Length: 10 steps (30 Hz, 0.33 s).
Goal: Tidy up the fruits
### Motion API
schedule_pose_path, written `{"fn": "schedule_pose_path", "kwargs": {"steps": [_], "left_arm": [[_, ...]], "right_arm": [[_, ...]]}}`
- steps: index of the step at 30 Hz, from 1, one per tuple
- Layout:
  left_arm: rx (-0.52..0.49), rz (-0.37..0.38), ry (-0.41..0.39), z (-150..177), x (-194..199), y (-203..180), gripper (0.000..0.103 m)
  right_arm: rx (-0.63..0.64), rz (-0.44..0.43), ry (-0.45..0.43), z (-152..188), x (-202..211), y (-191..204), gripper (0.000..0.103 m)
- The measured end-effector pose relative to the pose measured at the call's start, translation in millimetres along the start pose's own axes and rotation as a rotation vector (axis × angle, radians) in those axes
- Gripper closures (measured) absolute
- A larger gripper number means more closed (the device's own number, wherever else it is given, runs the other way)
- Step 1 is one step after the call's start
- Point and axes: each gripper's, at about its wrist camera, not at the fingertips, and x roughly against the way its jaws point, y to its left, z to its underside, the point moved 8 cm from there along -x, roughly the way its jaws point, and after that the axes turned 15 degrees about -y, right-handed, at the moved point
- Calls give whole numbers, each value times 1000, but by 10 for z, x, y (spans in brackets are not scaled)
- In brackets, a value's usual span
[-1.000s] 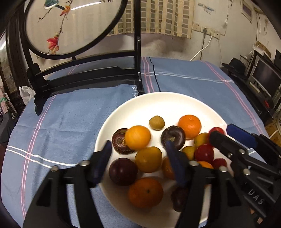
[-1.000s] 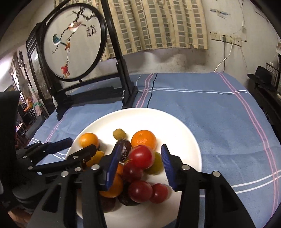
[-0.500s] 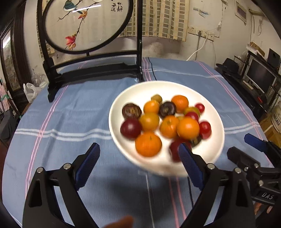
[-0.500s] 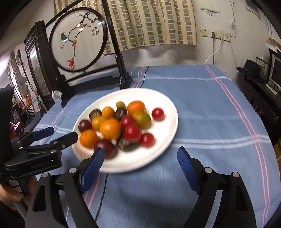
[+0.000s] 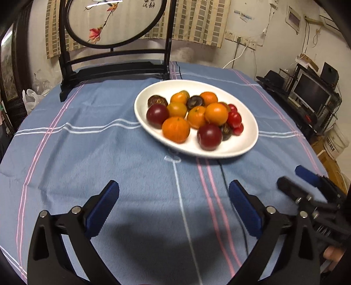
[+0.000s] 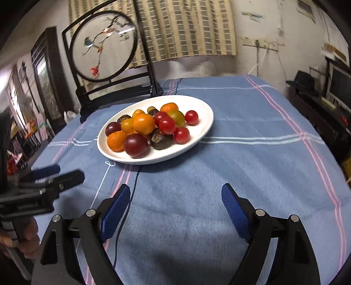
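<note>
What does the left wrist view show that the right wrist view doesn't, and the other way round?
Only the left wrist view: the right gripper at its right edge, open and empty, and a white bucket on the floor. Only the right wrist view: the left gripper at its left edge, open and empty, and the hand on its handle. Both: the white plate of fruit on the blue tablecloth, and the round embroidered screen behind it.
</note>
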Motion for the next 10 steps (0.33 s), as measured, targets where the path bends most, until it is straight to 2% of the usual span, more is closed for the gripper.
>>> {"fn": "schedule_pose_path", "kwargs": {"steps": [10], "left_arm": [[-3, -126, 53, 240, -101, 301, 5]], "right_arm": [[-49, 25, 85, 165, -113, -180, 10]]}}
